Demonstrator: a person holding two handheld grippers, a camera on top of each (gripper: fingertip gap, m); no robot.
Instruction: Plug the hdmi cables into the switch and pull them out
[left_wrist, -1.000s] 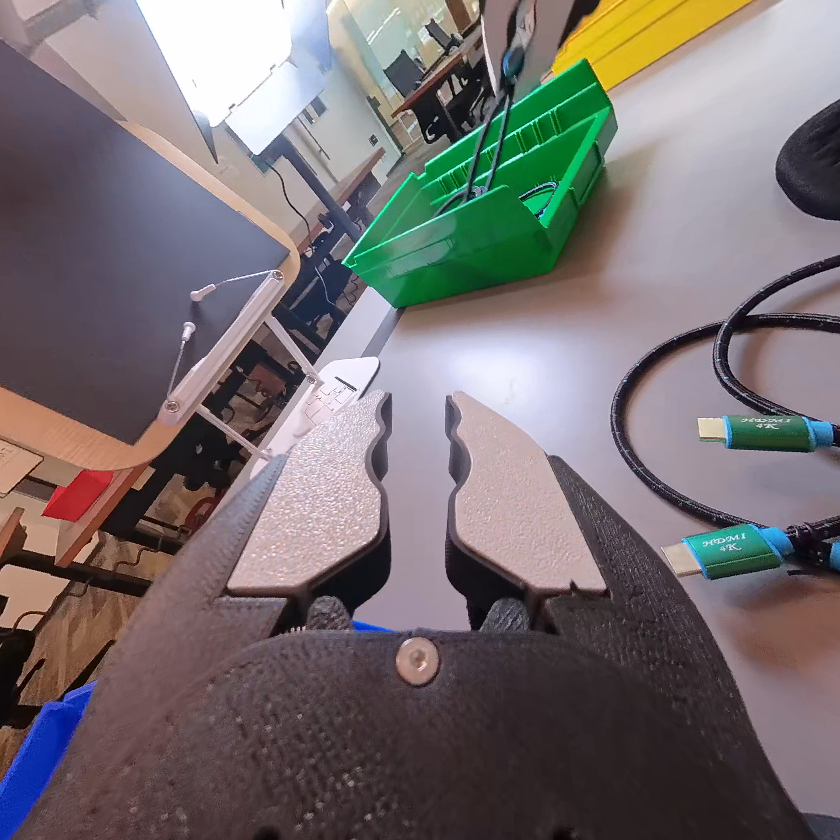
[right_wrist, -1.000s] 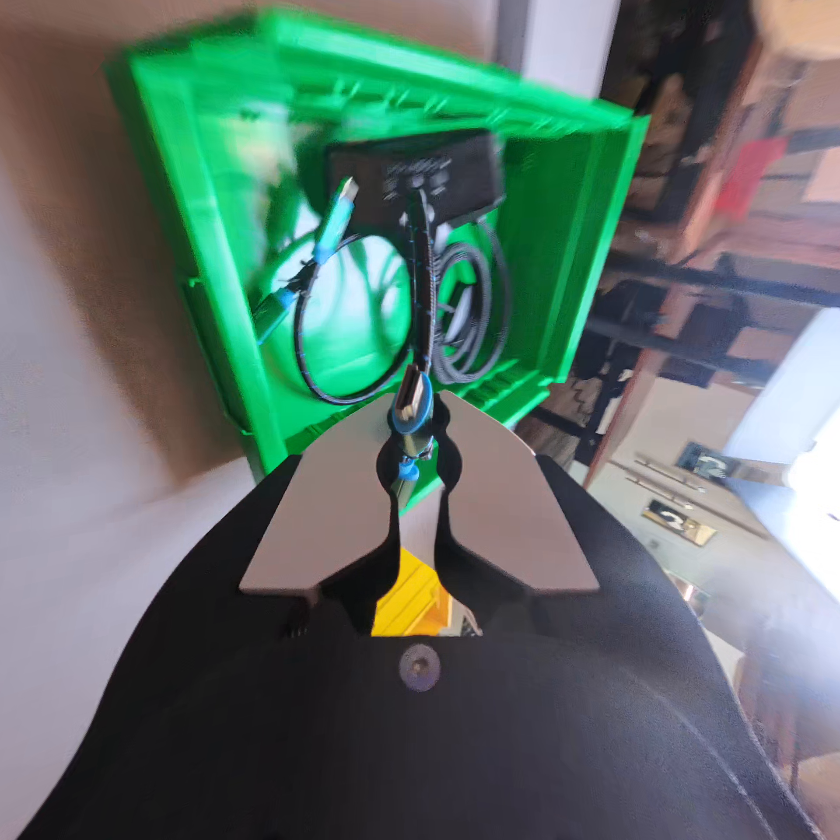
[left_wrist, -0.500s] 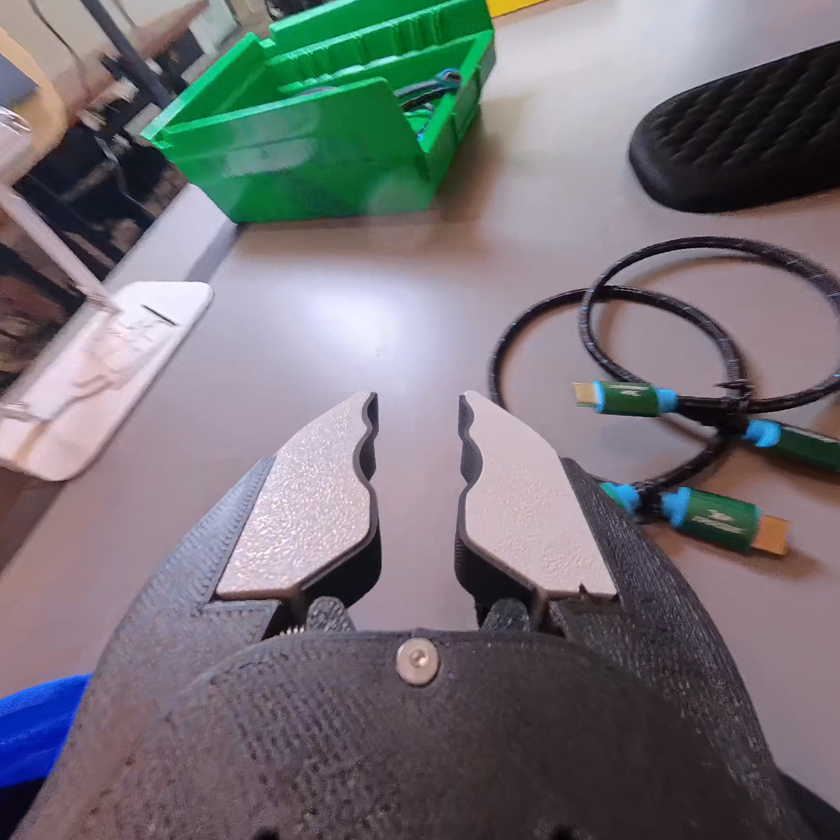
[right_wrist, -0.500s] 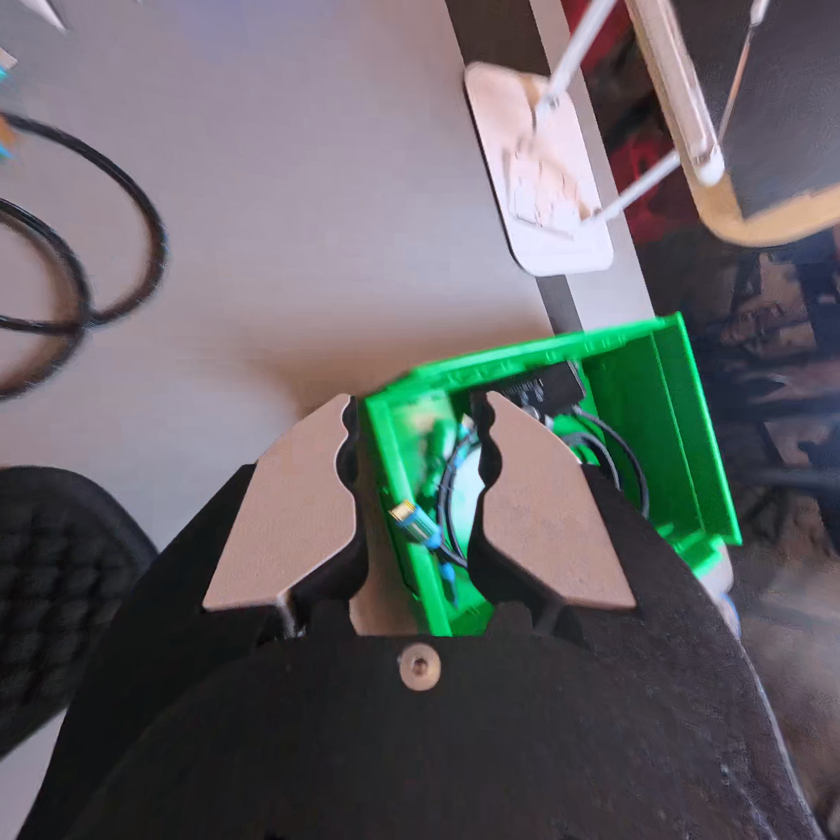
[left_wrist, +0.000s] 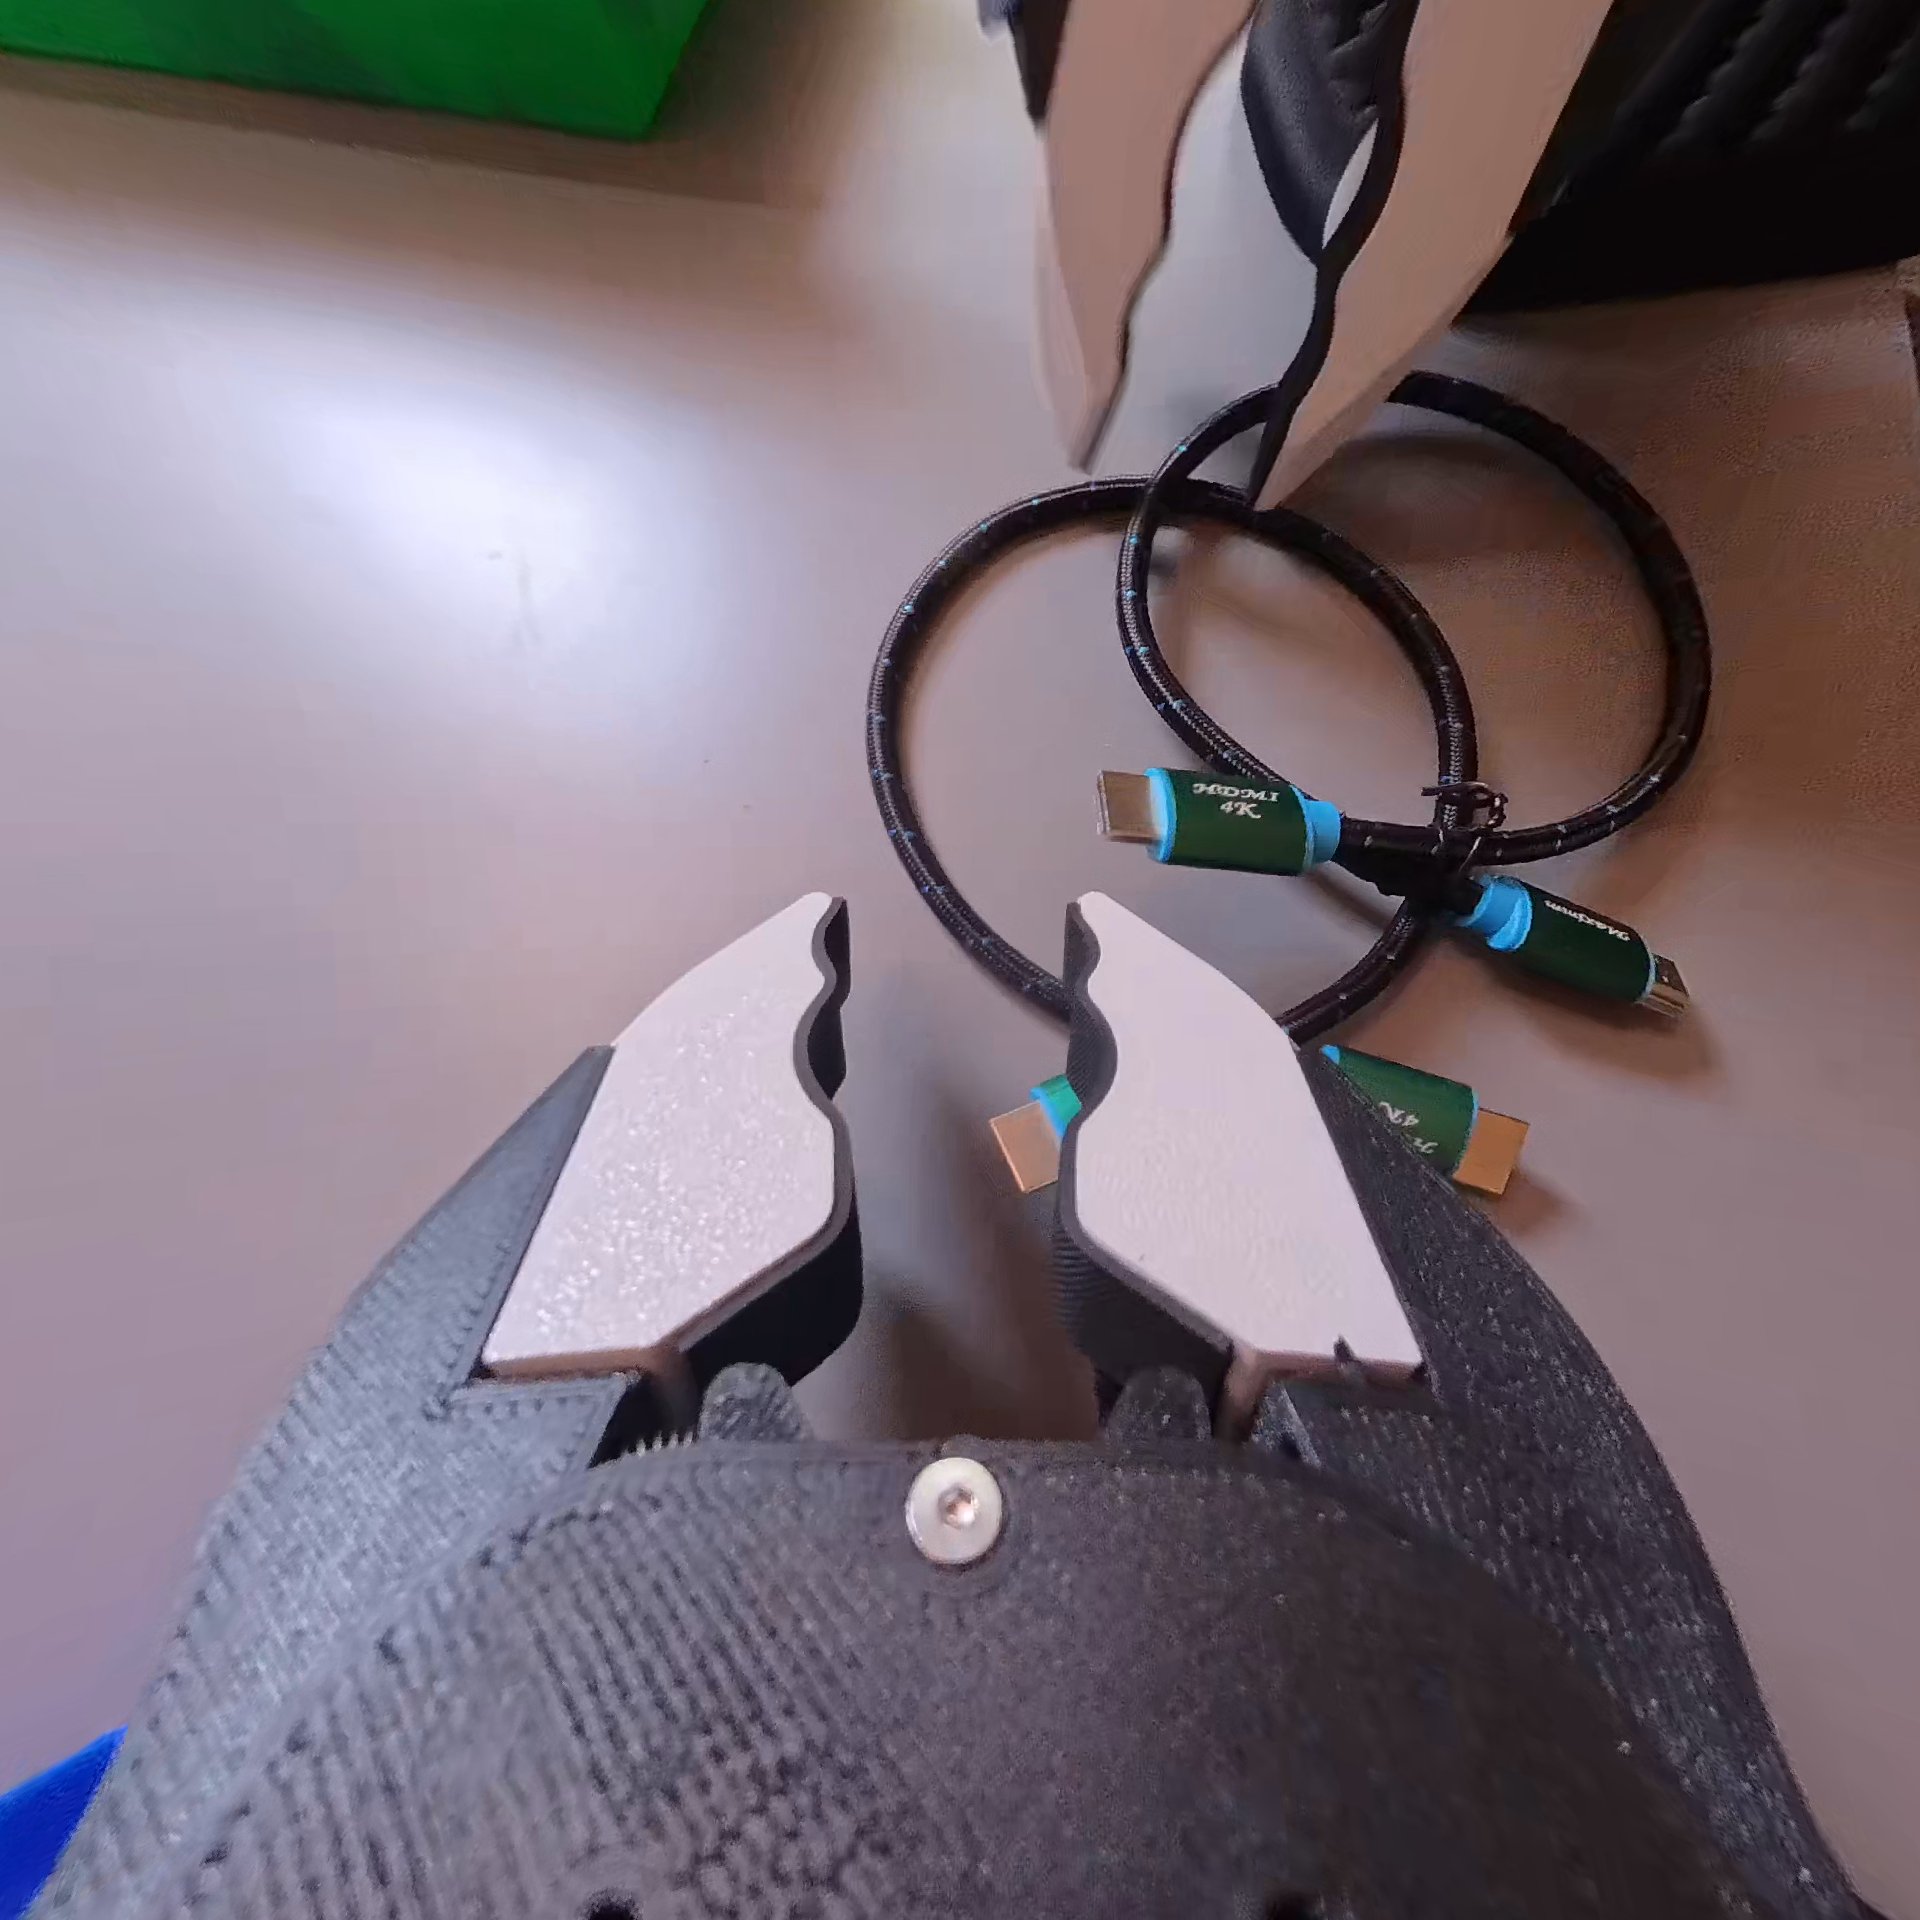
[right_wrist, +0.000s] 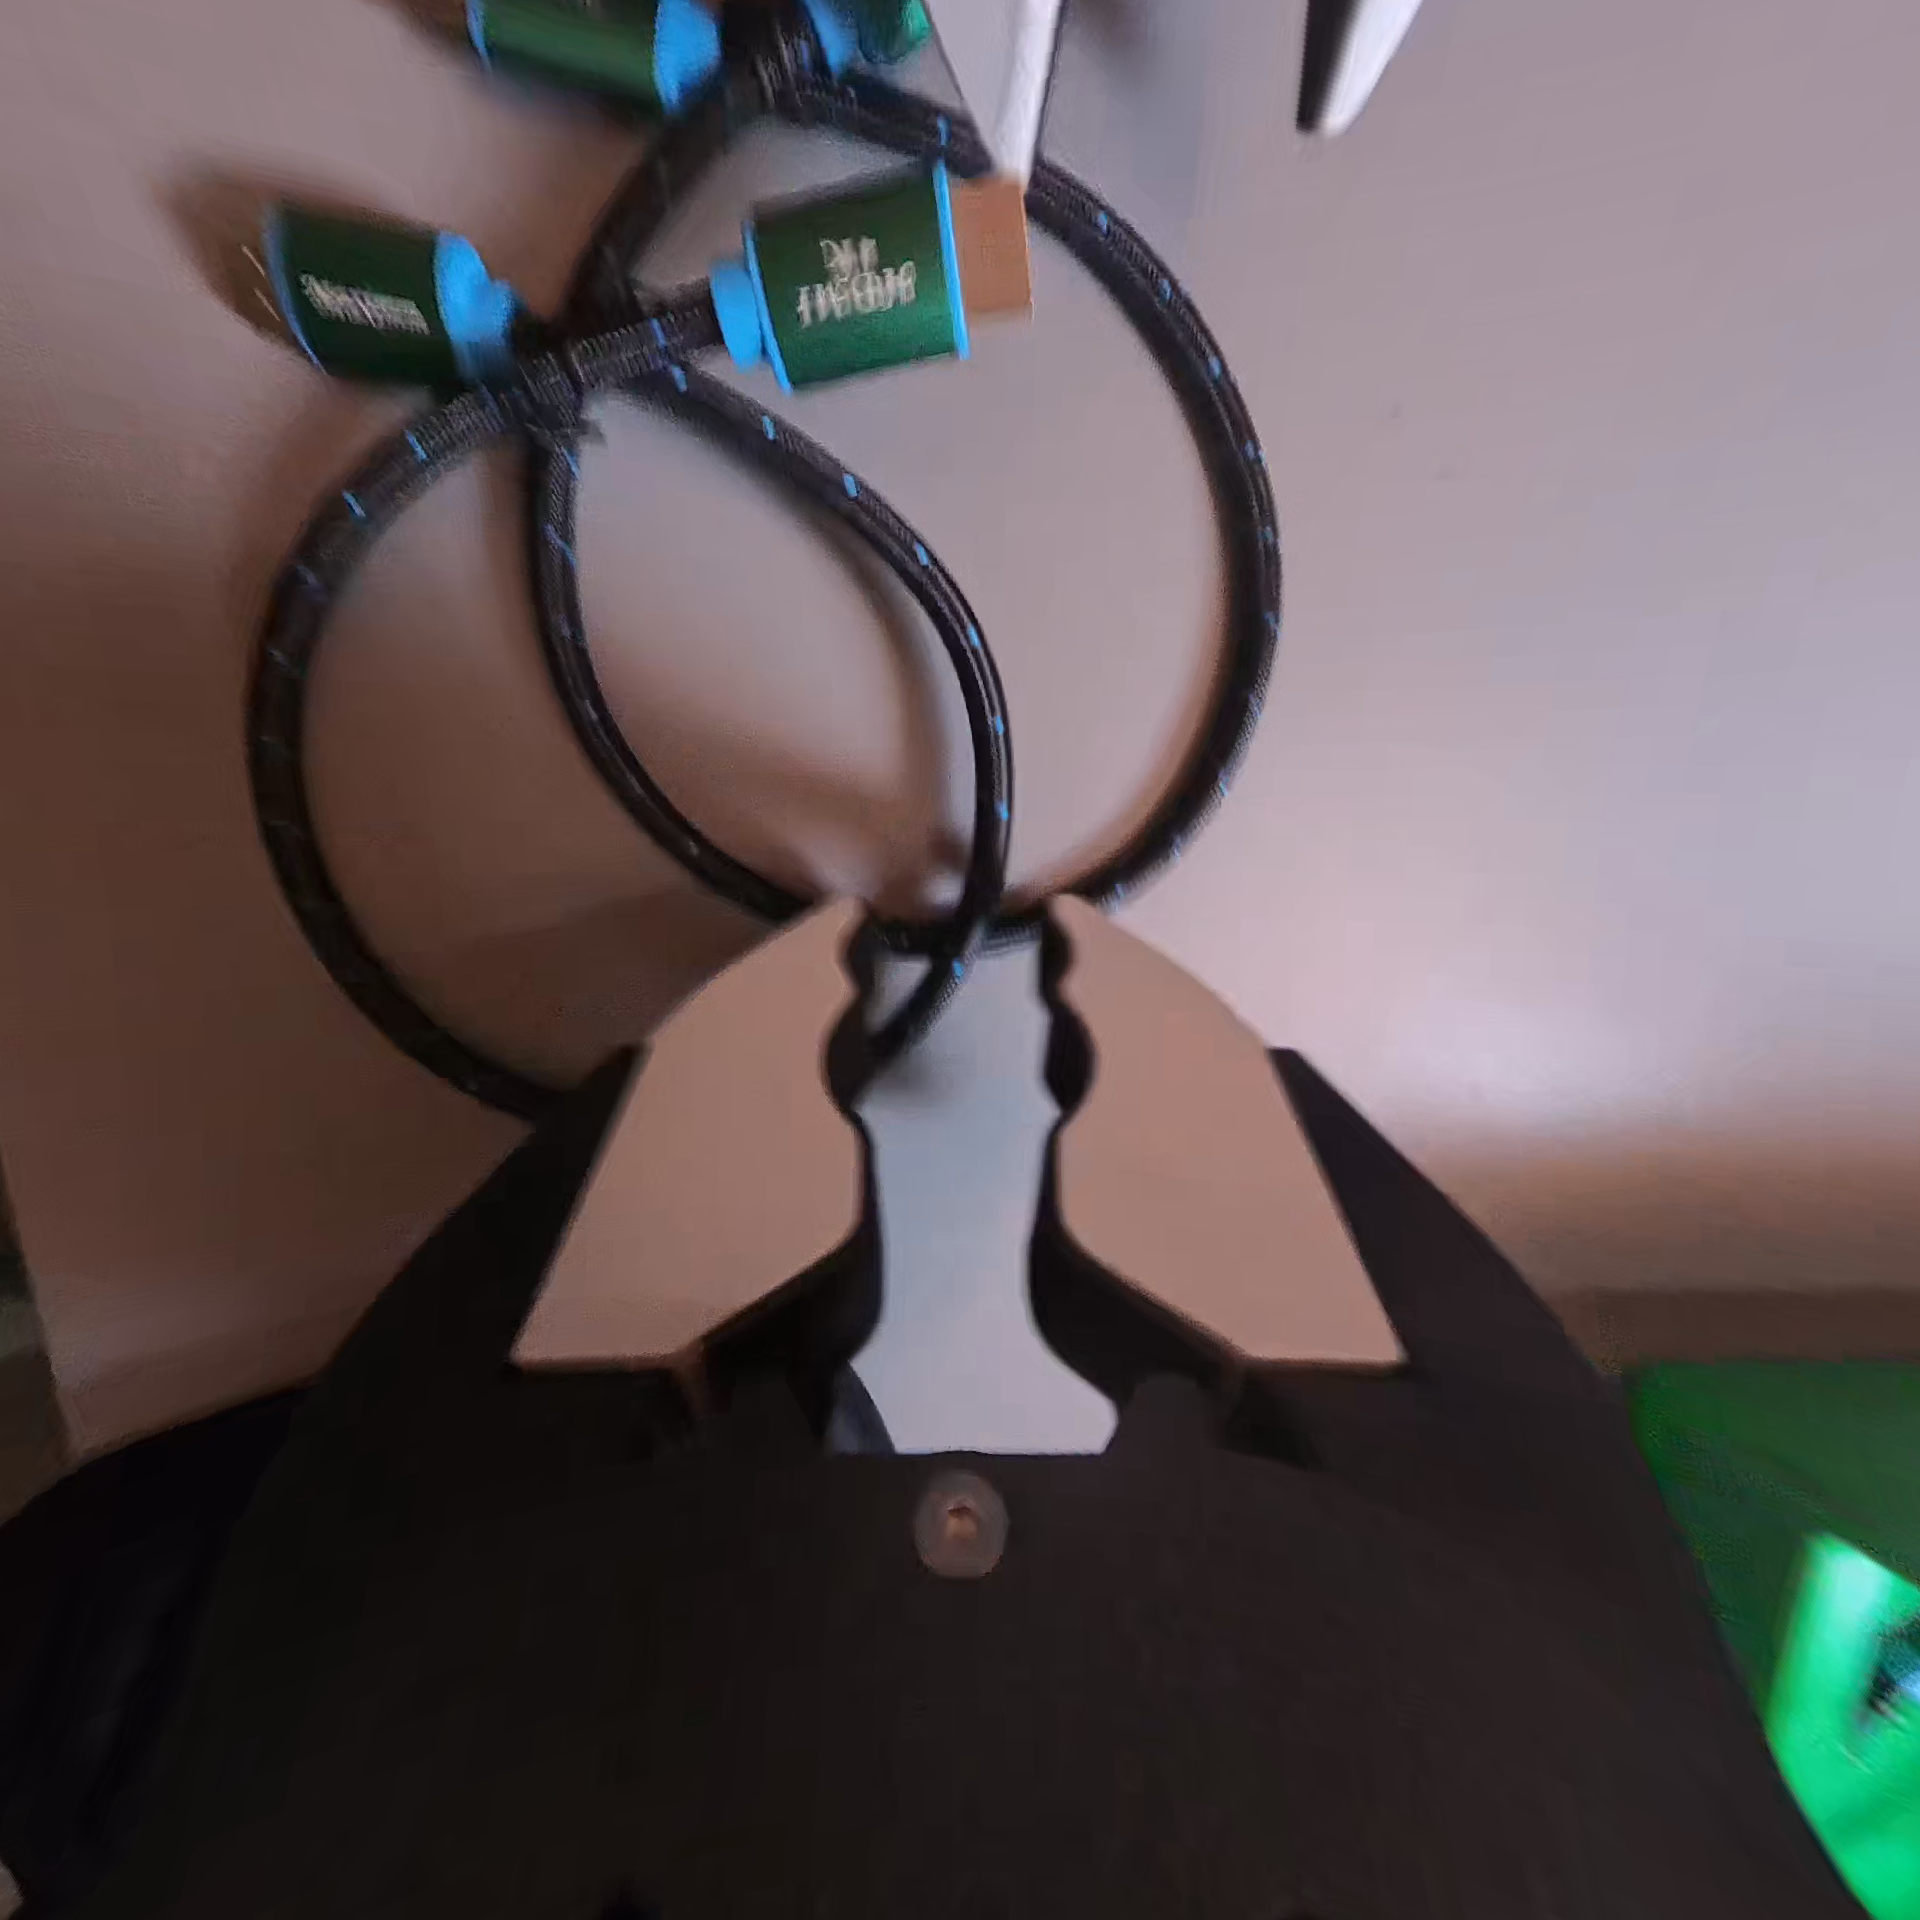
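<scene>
We found the left gripper released low in the frame, its right finger over a green plug. The right gripper, also released, straddled loops of the black braided cable lying on the grey table.

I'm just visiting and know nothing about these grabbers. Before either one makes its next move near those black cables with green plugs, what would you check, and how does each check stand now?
1. Left gripper open, nothing between its fingers: ok.
2. Right gripper open over the braided cable loops: ok.
3. Right pads pressing the cable: not ok, a gap shows.
4. Green plugs lying free on the table: ok.
5. Cables separable: cannot tell, a tie bundles them.
</scene>
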